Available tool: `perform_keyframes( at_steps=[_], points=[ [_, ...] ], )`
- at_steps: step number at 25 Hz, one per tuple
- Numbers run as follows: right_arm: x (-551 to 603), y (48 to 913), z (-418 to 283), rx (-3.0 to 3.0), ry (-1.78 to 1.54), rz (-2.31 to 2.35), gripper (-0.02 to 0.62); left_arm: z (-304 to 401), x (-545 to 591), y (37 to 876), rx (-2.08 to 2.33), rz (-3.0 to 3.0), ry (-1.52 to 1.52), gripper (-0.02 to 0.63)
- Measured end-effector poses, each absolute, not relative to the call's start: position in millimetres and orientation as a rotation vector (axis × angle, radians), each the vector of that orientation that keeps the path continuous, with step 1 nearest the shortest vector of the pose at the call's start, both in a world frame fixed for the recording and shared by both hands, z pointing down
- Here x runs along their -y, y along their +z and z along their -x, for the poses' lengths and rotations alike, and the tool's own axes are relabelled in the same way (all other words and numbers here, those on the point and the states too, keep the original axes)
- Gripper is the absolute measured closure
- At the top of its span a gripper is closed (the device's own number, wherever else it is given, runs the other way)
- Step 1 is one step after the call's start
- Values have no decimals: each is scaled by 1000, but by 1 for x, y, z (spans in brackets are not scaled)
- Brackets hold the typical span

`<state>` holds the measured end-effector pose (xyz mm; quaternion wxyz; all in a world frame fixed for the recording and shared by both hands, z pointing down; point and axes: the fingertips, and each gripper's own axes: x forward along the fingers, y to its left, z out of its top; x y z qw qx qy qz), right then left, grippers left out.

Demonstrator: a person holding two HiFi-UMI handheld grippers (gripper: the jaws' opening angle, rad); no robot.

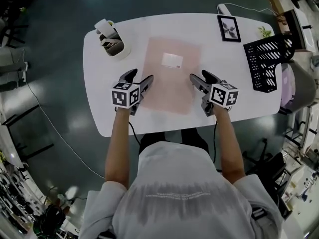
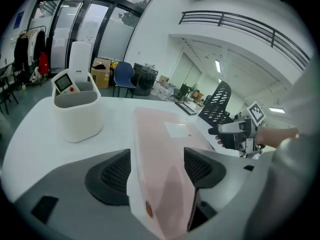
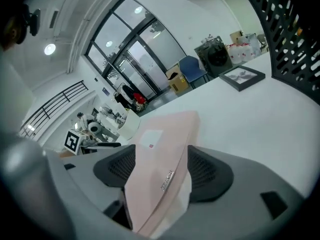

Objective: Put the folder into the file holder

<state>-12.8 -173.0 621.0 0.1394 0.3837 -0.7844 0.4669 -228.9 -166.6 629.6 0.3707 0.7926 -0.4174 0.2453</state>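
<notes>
Left jaws: the left gripper (image 1: 142,75) stands wide, its pads apart with the pink folder's (image 1: 172,78) left edge in the gap between them.
Right jaws: the right gripper (image 1: 198,75) is just as wide, with the folder's right edge between its pads.
Folder: on the white table (image 1: 114,116), spanning from one pair of jaws to the other.
File holder: the black mesh file holder (image 1: 264,59) sits well beyond the right jaws, on their outer side.
Bin: the white bin (image 1: 117,46) is ahead of the left jaws, apart from the folder.
Picture frame: the picture frame (image 1: 229,28) lies ahead of the right jaws.

My left forearm (image 1: 118,143) and right forearm (image 1: 227,143) stretch forward behind the left tongs (image 1: 142,75) and right tongs (image 1: 198,75), which angle toward each other, both sets of jaws spread wide.
</notes>
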Motion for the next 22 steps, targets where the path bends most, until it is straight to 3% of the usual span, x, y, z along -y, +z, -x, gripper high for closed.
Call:
perform_keyframes(
  at_steps=[9,22],
  points=[
    [172,653,21,2213,1471,-1131,265,207,172,656,937,-2040,568,252],
    [175,676,26,2159,1401,-1128,261,199,173,669,871,-2053,579,198]
  ],
)
